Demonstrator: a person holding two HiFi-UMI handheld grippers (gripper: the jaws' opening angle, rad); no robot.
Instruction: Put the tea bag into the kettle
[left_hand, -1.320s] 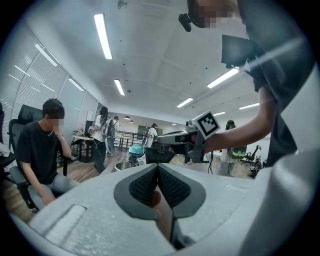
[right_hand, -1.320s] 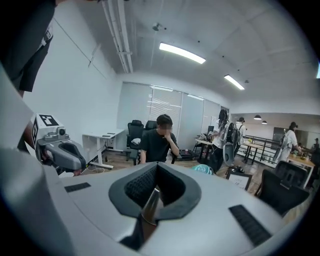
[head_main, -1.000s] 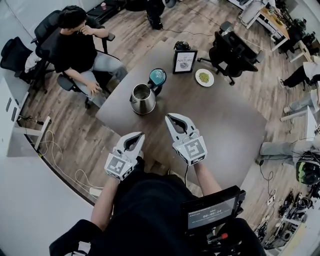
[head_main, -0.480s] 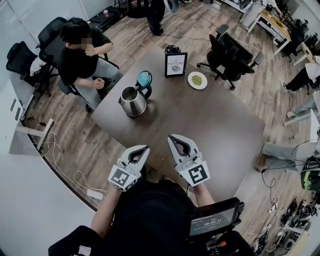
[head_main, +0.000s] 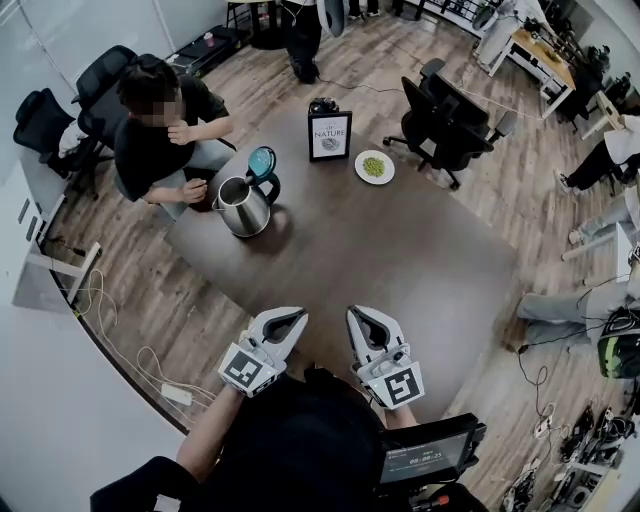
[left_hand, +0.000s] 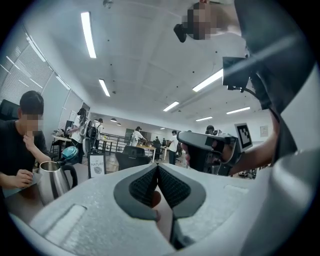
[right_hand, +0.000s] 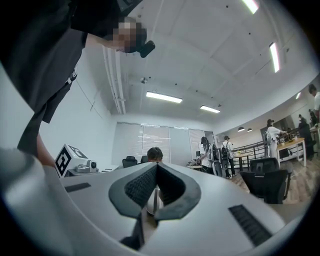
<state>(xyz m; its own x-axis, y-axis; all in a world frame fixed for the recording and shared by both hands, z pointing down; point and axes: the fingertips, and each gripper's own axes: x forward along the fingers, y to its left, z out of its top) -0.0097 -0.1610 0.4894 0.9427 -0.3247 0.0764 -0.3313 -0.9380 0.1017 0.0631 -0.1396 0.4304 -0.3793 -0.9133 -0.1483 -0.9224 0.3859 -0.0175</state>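
Observation:
A steel kettle (head_main: 243, 206) stands on the grey table's far left part, its teal lid (head_main: 262, 161) flipped open. Something small and green, probably the tea bag (head_main: 373, 166), lies on a white plate (head_main: 385, 178) at the far side. My left gripper (head_main: 291, 319) and right gripper (head_main: 357, 320) hover side by side over the near table edge, well short of both. Both are shut with nothing between the jaws. In the left gripper view, the left gripper (left_hand: 157, 168) points level across the table, with the kettle (left_hand: 50, 179) at the left. The right gripper (right_hand: 156, 168) looks at the room.
A framed sign (head_main: 329, 136) stands beyond the kettle, next to the plate. A seated person (head_main: 160, 130) at the table's far left corner has a hand close to the kettle. Office chairs (head_main: 445, 118) stand at the far right edge. Cables (head_main: 110, 330) lie on the floor at the left.
Both grippers have drawn back toward my body, and the kettle, sign and plate now sit farther from them. The seated person's hand has come nearer the kettle.

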